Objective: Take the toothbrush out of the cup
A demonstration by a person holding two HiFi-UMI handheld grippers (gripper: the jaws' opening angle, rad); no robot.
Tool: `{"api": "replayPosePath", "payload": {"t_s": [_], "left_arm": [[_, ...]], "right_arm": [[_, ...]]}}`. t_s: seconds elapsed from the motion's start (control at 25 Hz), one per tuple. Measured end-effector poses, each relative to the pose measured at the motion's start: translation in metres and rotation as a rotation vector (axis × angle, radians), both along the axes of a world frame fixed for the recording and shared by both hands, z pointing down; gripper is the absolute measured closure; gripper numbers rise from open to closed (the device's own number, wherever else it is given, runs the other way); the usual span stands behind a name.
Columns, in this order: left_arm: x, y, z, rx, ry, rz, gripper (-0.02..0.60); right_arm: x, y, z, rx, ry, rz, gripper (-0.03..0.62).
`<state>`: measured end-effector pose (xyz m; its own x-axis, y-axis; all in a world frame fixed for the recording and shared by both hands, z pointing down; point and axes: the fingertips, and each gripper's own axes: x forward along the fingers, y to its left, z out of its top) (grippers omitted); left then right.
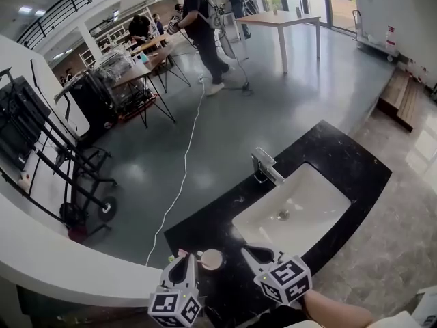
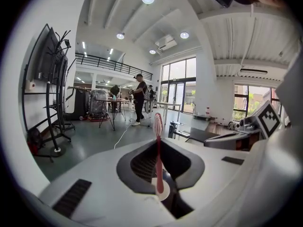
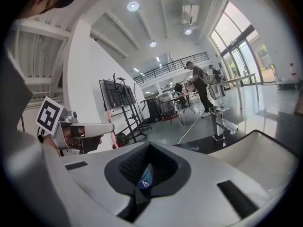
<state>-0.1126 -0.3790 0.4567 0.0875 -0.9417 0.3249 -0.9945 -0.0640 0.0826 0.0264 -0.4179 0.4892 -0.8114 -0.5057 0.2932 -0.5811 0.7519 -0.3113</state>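
A pink toothbrush (image 2: 158, 150) stands upright between the jaws of my left gripper (image 2: 158, 174), bristle head on top; the jaws are shut on its handle. In the head view this gripper (image 1: 179, 265) is at the bottom left, just left of a small pale cup (image 1: 211, 259) on the black counter (image 1: 341, 156). My right gripper (image 1: 254, 255) hovers just right of the cup, apart from it. Its jaws (image 3: 144, 178) look shut, with a small blue-labelled bit showing in the slit. In the right gripper view, the toothbrush (image 3: 111, 136) shows pink beside the left gripper (image 3: 90, 129).
A white sink (image 1: 300, 203) with a metal faucet (image 1: 268, 166) is set in the counter to the right of the cup. Beyond lies a grey floor with a white cable (image 1: 183, 162), black stands (image 1: 48, 156), tables and people (image 1: 201, 29) far off.
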Motion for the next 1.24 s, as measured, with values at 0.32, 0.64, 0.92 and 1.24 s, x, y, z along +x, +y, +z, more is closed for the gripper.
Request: {"api": "replayPosePath", "payload": {"t_s": [0.32,0.64,0.92,1.24], "left_arm": [[-0.003,0.003,0.000,-0.017,0.002,-0.007,0.550],[0.000,0.004,0.003,-0.019,-0.011,-0.002,0.551],[0.007,0.002,0.000,-0.007,-0.001,0.007,0.551],[0.002,0.002,0.002,-0.021,-0.014,-0.001,0.551]], "right_arm": [[-0.001,0.002,-0.015,0.066,-0.012,-0.006,0.597],[0.001,0.002,-0.015,0.065,-0.016,-0.009,0.597],[0.005,0.002,-0.021,0.071,-0.020,-0.008,0.597],[0.005,0.000,-0.027,0.084,-0.025,-0.007,0.599]]}}
